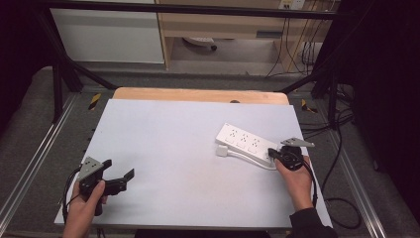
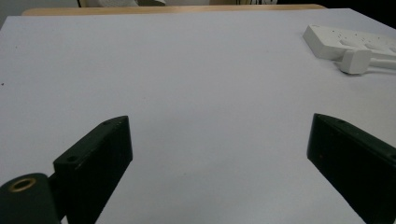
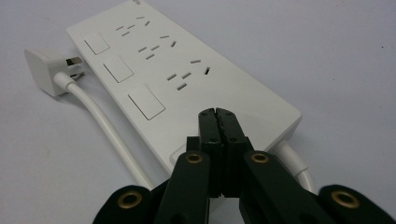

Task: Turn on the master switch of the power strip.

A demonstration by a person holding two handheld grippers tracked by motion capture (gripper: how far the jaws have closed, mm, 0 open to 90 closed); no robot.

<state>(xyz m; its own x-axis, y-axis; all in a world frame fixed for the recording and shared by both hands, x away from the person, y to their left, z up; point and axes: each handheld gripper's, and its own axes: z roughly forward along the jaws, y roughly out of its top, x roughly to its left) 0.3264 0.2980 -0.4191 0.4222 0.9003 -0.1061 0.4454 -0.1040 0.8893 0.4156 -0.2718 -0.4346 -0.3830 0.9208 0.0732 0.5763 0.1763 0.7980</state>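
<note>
The right gripper (image 3: 218,114) has its two black jaws pressed flat together with nothing between them, their tips poised at the near end of the white power strip (image 3: 182,79); whether they touch its top face cannot be told. In the high view this gripper (image 1: 272,153) sits at the strip's (image 1: 243,141) end nearest the person, held in the right hand (image 1: 293,179), with its grey plate above and its cable trailing back along the wrist.

The power strip lies flat on the white sheet (image 1: 173,163) that covers the table, to the right of the sheet's middle, set at a slant. Its top shows three groups of socket slots and three square switches in a row. The white cord (image 3: 109,128) leaves the strip's near end, runs along the strip's long side and ends in the plug (image 3: 46,72), which lies on the sheet just beside the strip's far end, prongs pointing toward the strip.

The left gripper (image 1: 119,174) is well away from the power strip, near the sheet's front left corner, held in the left hand (image 1: 89,201). Its jaws stand wide apart and hold nothing; in the left gripper view bare sheet lies between them, with the strip (image 2: 348,42) and plug (image 2: 356,61) far off at the upper right.
</note>
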